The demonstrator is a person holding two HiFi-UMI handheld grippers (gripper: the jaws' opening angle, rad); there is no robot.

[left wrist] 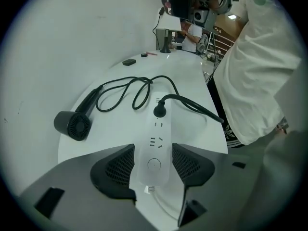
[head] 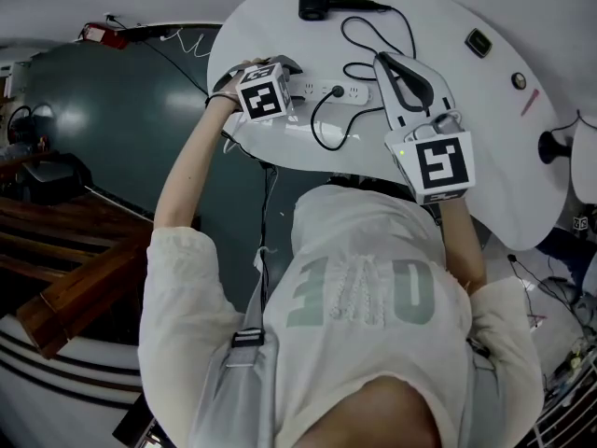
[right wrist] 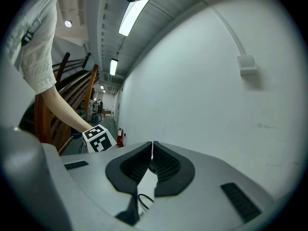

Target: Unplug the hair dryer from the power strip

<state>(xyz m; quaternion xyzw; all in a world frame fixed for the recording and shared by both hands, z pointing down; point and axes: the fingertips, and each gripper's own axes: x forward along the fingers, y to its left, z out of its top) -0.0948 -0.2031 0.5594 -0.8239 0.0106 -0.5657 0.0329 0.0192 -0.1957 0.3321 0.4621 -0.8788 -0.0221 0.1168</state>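
White table [head: 504, 157] | left tongs [left wrist: 153, 166] spread astride power strip [left wrist: 157, 137] | right tongs [right wrist: 152, 150] clenched, empty

A black hair dryer [left wrist: 72, 124] lies on its side at the left of the left gripper view. Its black cord [left wrist: 126, 87] loops rightward to a round black plug [left wrist: 160, 110], seated in the white power strip [left wrist: 156, 148] lying flat at lower centre.

Worn: white short-sleeved T-shirt [head: 373, 250] with grey print, plus a grey strap [head: 244, 336] with a dark buckle [head: 247, 338]. The left gripper [left wrist: 153, 166] and right gripper [right wrist: 151, 157] have grey bodies and black ribbed pads [left wrist: 118, 167]. Each carries a white cube [head: 440, 163] with black square markers.
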